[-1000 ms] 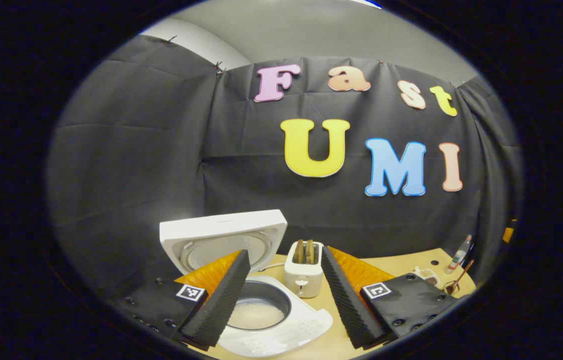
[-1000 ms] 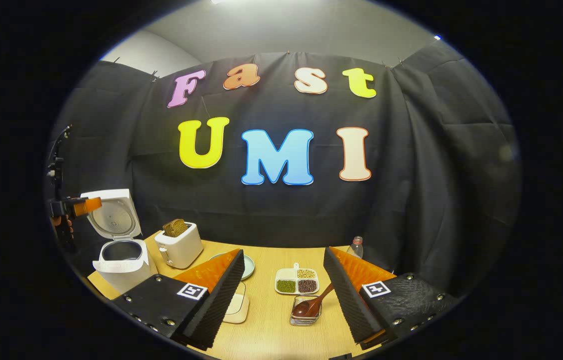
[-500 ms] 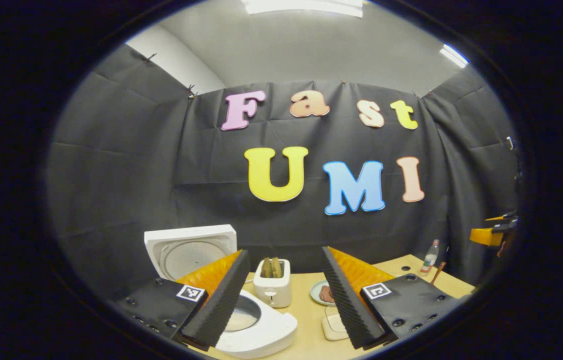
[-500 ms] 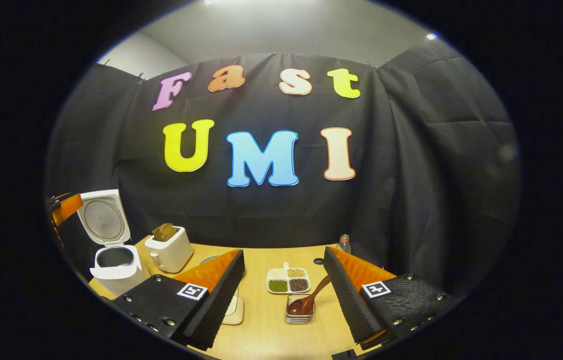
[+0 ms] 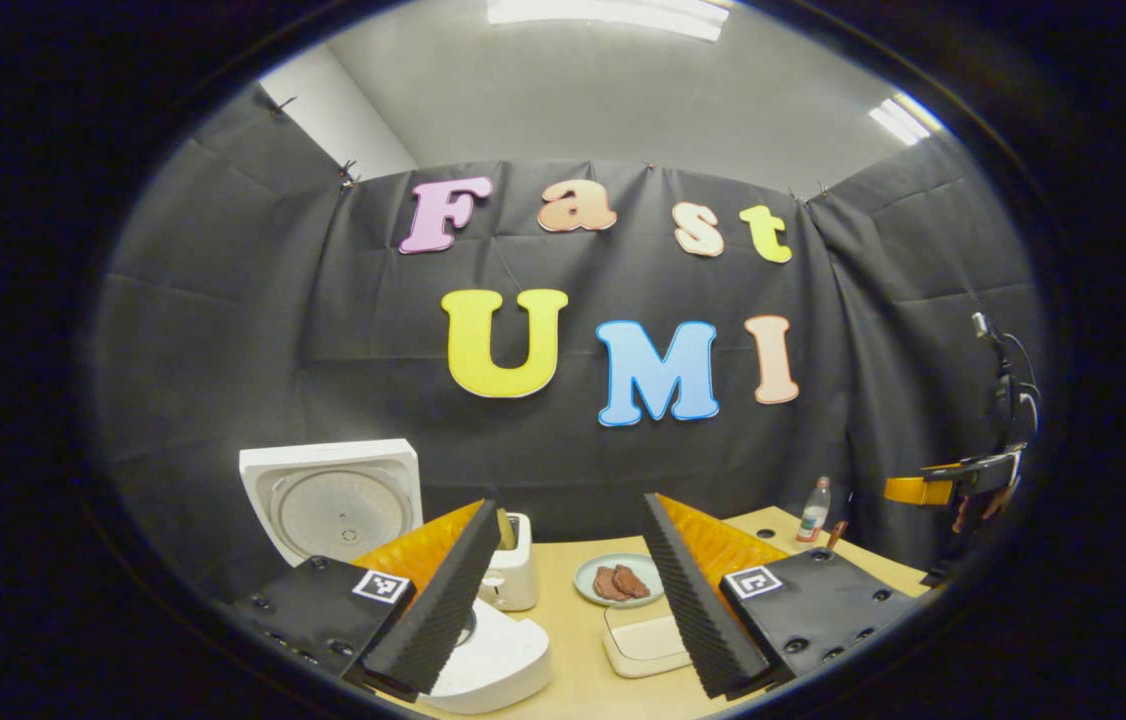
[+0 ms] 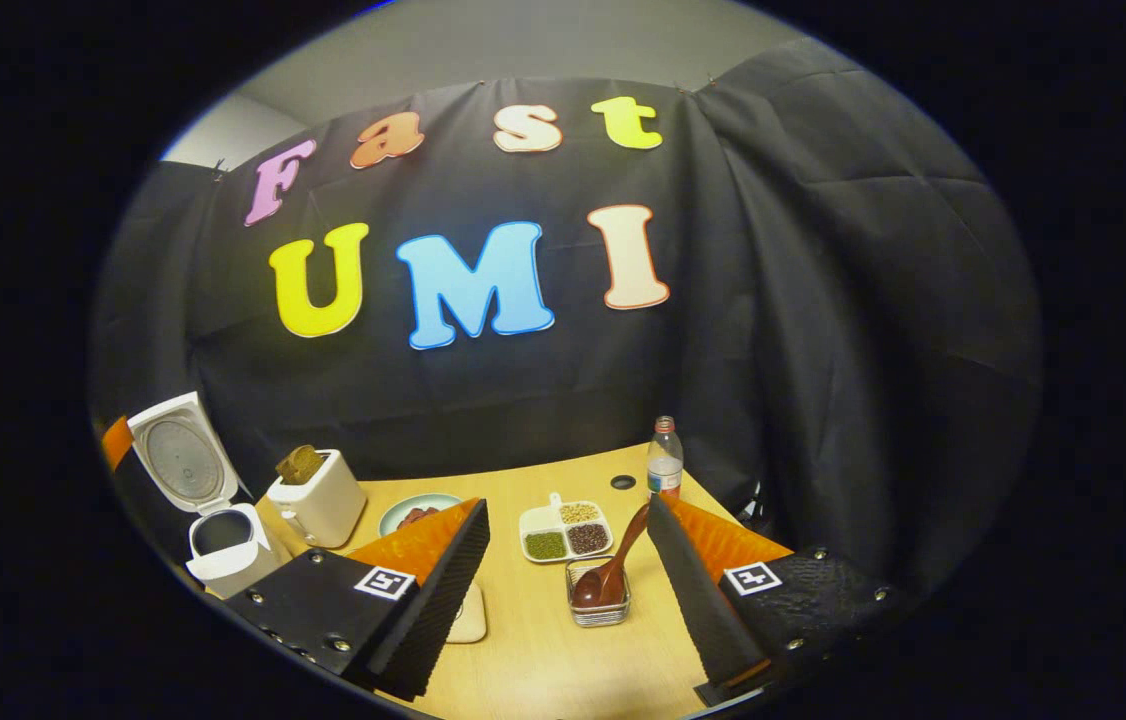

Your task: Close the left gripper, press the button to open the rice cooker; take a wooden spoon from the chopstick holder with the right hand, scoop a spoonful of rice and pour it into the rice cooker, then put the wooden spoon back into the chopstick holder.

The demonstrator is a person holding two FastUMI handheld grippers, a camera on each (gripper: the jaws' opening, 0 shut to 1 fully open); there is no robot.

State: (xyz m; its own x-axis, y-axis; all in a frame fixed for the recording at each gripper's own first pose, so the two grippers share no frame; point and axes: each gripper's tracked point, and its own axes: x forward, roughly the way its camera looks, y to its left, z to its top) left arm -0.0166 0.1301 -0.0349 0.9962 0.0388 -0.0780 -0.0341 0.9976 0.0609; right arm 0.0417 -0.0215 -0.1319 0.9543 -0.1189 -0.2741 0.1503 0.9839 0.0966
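While the rice cooker (image 6: 223, 535) stands with its lid up at about nine o'clock in the right gripper view, the coming move looks to turn on the wooden spoon (image 6: 611, 560), and that lies straight ahead of the right gripper (image 6: 568, 600). Going left to right across the table (image 6: 543, 650) in that view: cooker, toaster (image 6: 318, 495), a plate (image 6: 413, 512), then a divided dish of grains (image 6: 566, 528), and just nearer than the dish, the small clear chopstick holder (image 6: 599, 605) with the spoon's bowl in it. The handle leans up toward one o'clock, its tip close beside the right-hand finger. These jaws stand wide apart and hold nothing; holder and spoon sit between the two fingers' lines, farther ahead.

In the left gripper view the left gripper (image 5: 573, 600) is likewise spread wide and empty, the cooker at its eight o'clock, and the right gripper shows far off at three o'clock. By my judgement the right hand is clearly nearer the spoon, and a grasp would need the fingers to meet the slanted handle across its length.
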